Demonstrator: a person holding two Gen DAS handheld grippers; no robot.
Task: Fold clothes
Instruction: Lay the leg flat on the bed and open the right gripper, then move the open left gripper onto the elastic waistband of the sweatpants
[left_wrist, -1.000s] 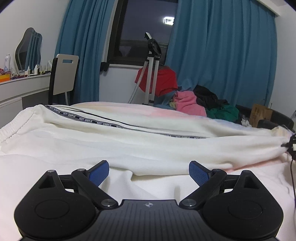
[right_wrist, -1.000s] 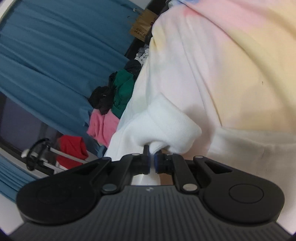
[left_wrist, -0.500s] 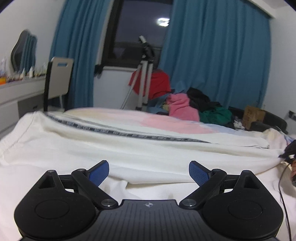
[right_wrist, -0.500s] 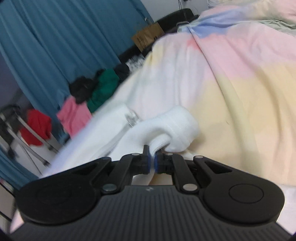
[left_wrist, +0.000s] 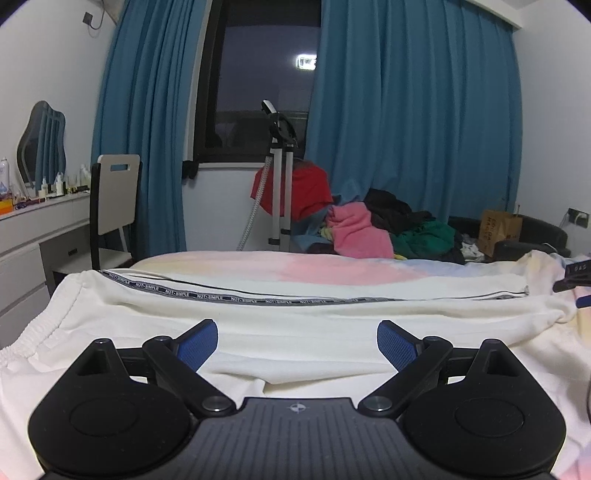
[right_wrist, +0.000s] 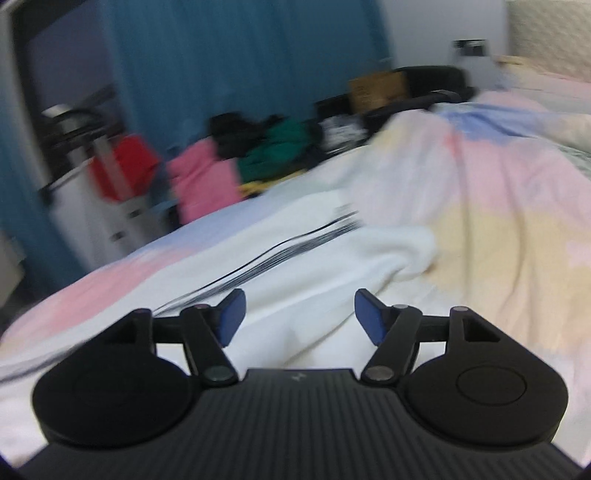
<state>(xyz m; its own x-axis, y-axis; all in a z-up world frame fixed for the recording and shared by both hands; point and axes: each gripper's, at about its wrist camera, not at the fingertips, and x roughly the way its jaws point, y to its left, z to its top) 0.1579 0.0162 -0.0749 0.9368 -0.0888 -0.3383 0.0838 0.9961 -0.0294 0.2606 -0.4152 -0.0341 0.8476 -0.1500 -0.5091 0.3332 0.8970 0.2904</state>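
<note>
White sweatpants (left_wrist: 280, 317) with a black lettered side stripe lie stretched across the pastel bedsheet (left_wrist: 295, 267), waistband at the left, leg cuffs at the right. My left gripper (left_wrist: 296, 341) is open and empty, low over the near leg. My right gripper (right_wrist: 297, 317) is open and empty just above the cuff end of the pants (right_wrist: 332, 258); this view is motion-blurred. The right gripper's tip also shows at the right edge of the left wrist view (left_wrist: 576, 280).
A pile of pink, green and black clothes (left_wrist: 391, 232) lies beyond the bed's far edge, beside a garment steamer stand (left_wrist: 279, 184) with a red garment. A chair (left_wrist: 112, 206) and white dresser (left_wrist: 33, 236) stand at the left. A cardboard box (left_wrist: 500, 230) sits far right.
My right gripper has opened and let go of the pants cuff, which now lies on the bed. The right view swung level. The left gripper rose slightly.
</note>
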